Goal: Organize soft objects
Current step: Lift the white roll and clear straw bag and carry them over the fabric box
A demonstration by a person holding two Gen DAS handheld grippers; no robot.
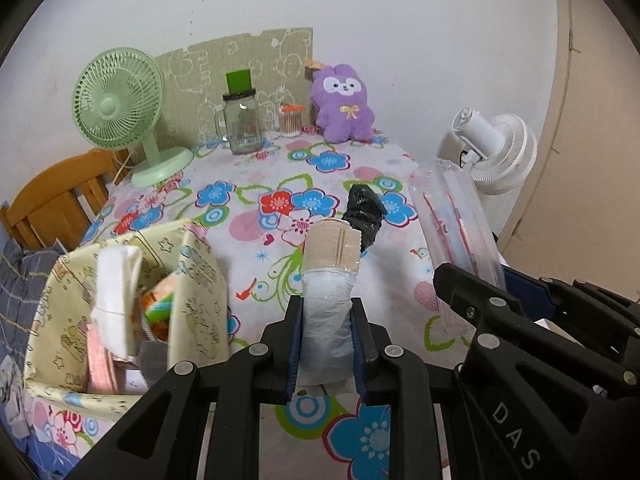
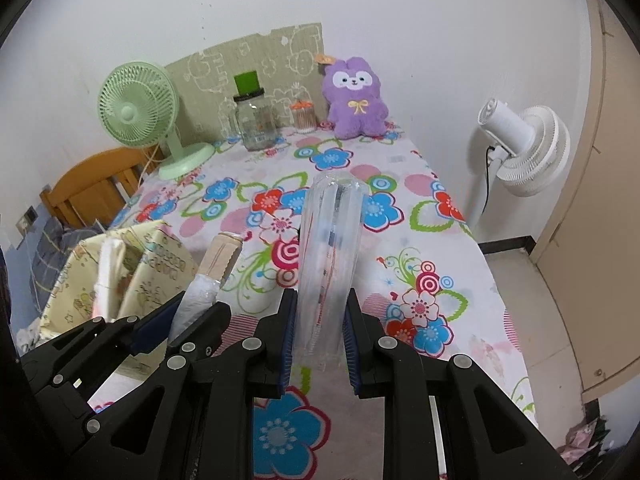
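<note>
My left gripper (image 1: pixel 328 312) is shut on a plastic-wrapped soft roll (image 1: pixel 330 264), white below and beige at the far end, held above the flowered tablecloth (image 1: pixel 280 200). Beyond the roll's tip, a black wrapped bundle (image 1: pixel 364 210) lies on the cloth. My right gripper (image 2: pixel 320 300) is shut on a long clear plastic packet (image 2: pixel 332 240) with red-and-white contents, raised off the table. The yellow printed fabric basket (image 1: pixel 196 280) stands at the left, with white folded pieces and an orange-green packet in it. In the right wrist view, the left gripper (image 2: pixel 188 312) and its roll (image 2: pixel 220 256) are beside the basket (image 2: pixel 160 256).
Along the back wall stand a purple plush rabbit (image 1: pixel 344 104), a glass jar (image 1: pixel 242 124), a cotton-swab tub (image 1: pixel 290 120) and a green desk fan (image 1: pixel 120 112). A white standing fan (image 2: pixel 524 148) is off the table's right edge. A wooden chair (image 1: pixel 52 196) is at the left.
</note>
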